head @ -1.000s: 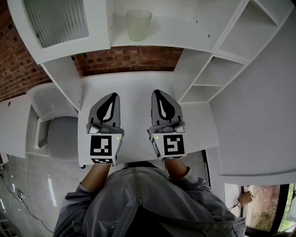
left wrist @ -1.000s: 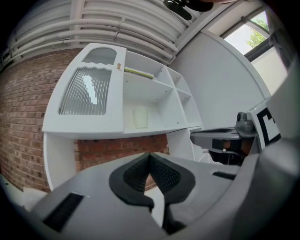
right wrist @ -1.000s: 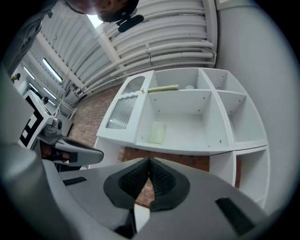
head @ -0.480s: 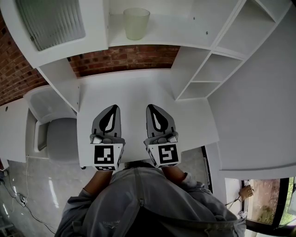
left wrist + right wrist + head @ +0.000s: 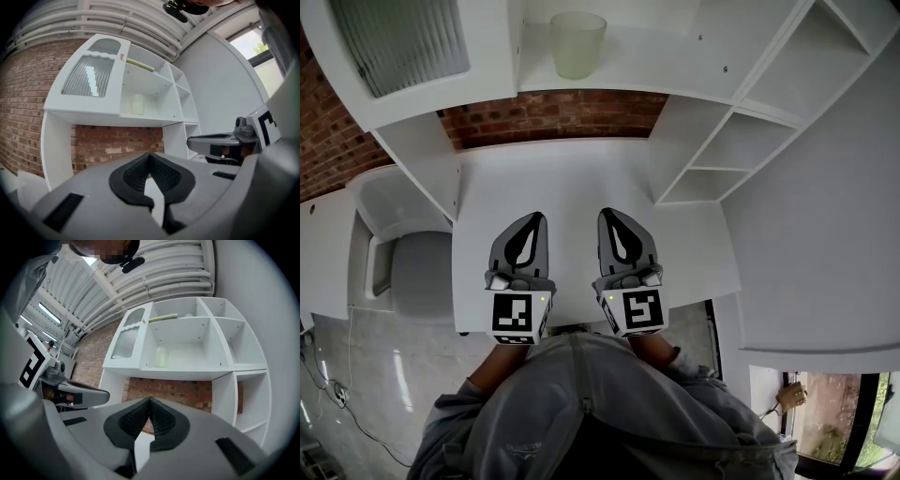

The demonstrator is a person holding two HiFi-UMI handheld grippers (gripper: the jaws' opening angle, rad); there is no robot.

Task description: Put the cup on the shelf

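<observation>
Both tongs shut and empty: left gripper and right gripper each show their jaws pressed together at the tip in their own views, with nothing between the pads. They lie side by side over the near edge of the white desk, close to the person's body, tips pointing toward the brick wall. The pale green cup stands upright, mouth up, on the white shelf above the desk, just right of the ribbed-glass cabinet door. Key relation: the cup lies straight ahead of and well above both tips, well apart from them, roughly on the line between the two grippers, so neither is clearly nearer. Judgement: placement looks complete; no further reach seems called for.
</observation>
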